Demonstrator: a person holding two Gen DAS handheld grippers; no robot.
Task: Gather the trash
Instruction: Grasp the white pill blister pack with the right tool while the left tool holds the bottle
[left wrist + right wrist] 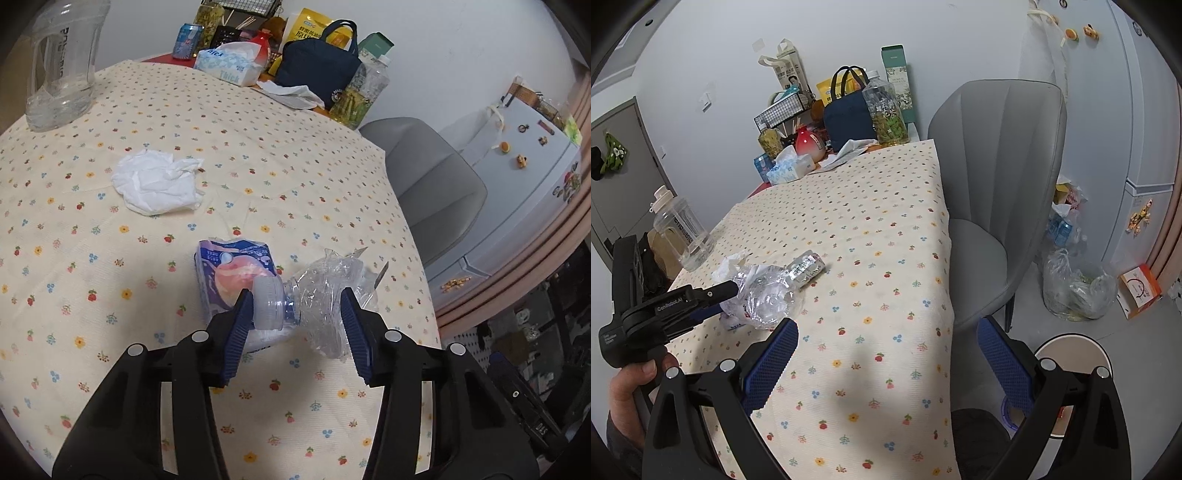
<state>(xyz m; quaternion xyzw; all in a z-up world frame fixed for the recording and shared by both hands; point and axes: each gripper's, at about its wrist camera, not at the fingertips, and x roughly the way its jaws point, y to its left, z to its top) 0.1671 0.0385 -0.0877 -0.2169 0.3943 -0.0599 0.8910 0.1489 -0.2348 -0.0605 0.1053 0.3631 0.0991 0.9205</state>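
left claw [297, 310] is clamped on the crushed bottle [325, 295], next lift it clear of the snack wrapper [232, 273] just behind, right claw [886, 354] open

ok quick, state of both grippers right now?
Left gripper: closed on the crushed plastic bottle, pads at its cap and body.
Right gripper: open, nothing between its pads.

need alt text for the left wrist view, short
The left tongs close around a crushed clear plastic bottle lying on a floral tablecloth, its cap beside one blue pad. A blue snack wrapper lies just behind it, with a crumpled white tissue farther back.
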